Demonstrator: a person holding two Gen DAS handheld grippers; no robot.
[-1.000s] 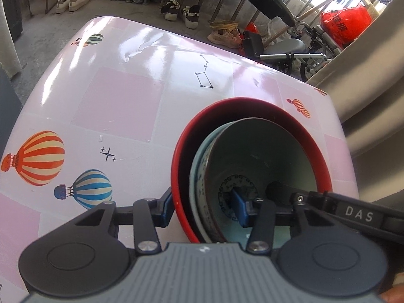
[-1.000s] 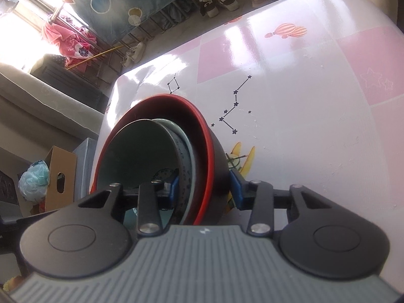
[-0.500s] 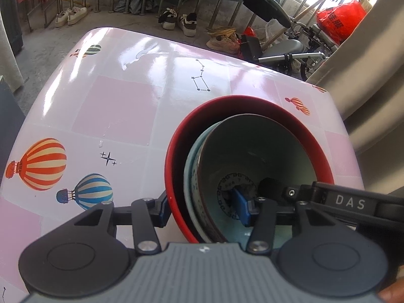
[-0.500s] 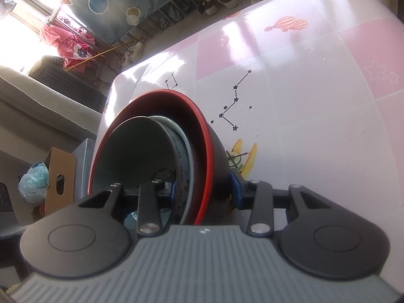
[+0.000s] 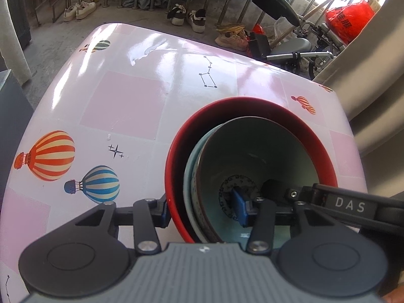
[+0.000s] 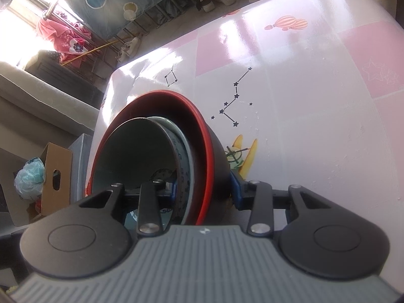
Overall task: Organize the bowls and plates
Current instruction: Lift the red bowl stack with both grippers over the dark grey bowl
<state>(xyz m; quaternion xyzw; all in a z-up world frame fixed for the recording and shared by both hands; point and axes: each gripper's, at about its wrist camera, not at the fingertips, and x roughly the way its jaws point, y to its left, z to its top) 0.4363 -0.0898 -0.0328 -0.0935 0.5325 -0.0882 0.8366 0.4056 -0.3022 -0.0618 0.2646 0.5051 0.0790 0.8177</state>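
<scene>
A nested stack fills both views: a red bowl (image 5: 252, 106) with a black outside holds a pale blue patterned bowl (image 5: 192, 176), and a grey-green bowl (image 5: 255, 151) sits inside that. My left gripper (image 5: 202, 207) is shut on the stack's near rim, one pad outside the red bowl, one inside the grey-green bowl. My right gripper (image 6: 204, 189) is shut on the opposite rim of the red bowl (image 6: 204, 136) and the grey-green bowl (image 6: 136, 151) the same way. The right gripper's arm also shows in the left wrist view (image 5: 348, 205). The stack hangs tilted above the table.
The table (image 5: 121, 101) has a glossy pink and white cloth with balloon and star prints. Its right edge lies close to the stack. Beyond it are shoes (image 5: 186, 17), a wheelchair (image 5: 290, 45) and a cardboard box (image 6: 54, 176) on the floor.
Both grippers have lifted the stack a little and more of the table's far side has come into view. The grip on the rims is unchanged.
</scene>
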